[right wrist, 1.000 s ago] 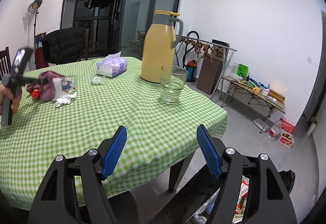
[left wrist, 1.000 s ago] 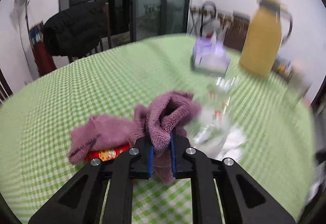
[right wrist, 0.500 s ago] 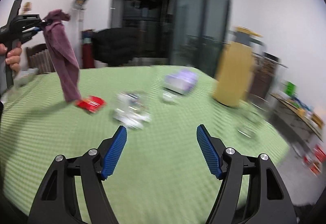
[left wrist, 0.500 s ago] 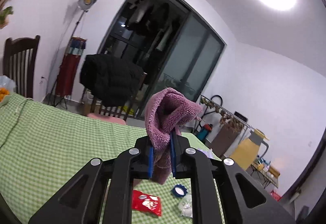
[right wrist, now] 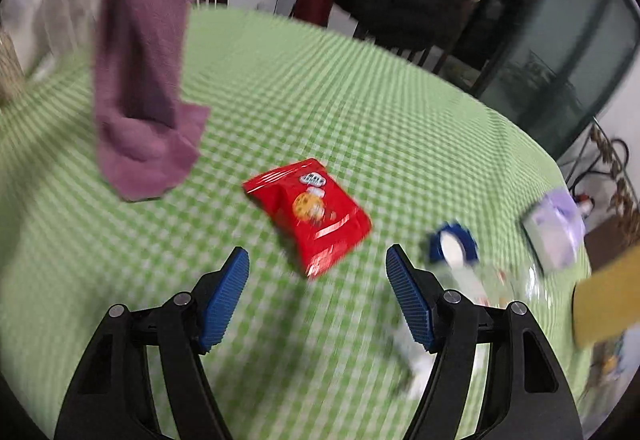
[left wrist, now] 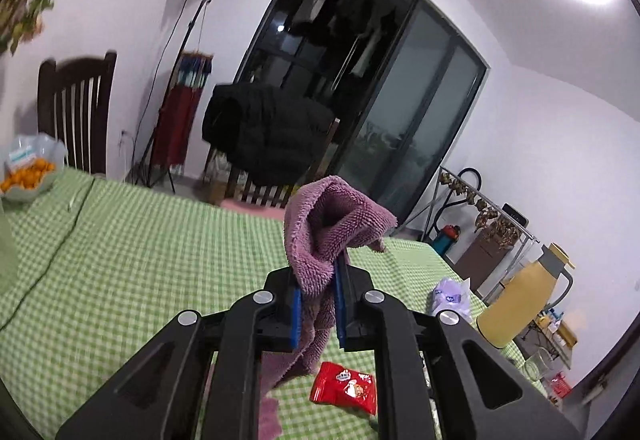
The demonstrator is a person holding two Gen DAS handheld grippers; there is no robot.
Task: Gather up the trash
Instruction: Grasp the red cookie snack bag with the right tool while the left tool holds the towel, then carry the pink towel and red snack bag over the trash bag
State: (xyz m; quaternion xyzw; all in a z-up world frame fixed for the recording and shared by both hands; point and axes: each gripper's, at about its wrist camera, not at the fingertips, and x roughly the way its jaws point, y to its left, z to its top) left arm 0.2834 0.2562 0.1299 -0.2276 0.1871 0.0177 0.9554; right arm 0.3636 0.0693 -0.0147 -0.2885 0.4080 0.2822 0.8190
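Green checked table [right wrist: 360,88] wide under both grippers. Left gripper [left wrist: 316,304] clamped on purple towel [left wrist: 320,232], hanging clear. Red snack wrapper [right wrist: 310,214] exposed on cloth. Right gripper [right wrist: 318,294] jaws wide, empty, hovering just short; next, judged: descend, straddle, pinch.

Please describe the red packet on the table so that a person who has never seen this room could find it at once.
Look at the round table with the green checked cloth. Near its middle, between the hanging purple towel and a blue bottle cap, a red snack packet lies flat. It is the only red thing on the cloth, glossy, with a cookie picture printed on it.
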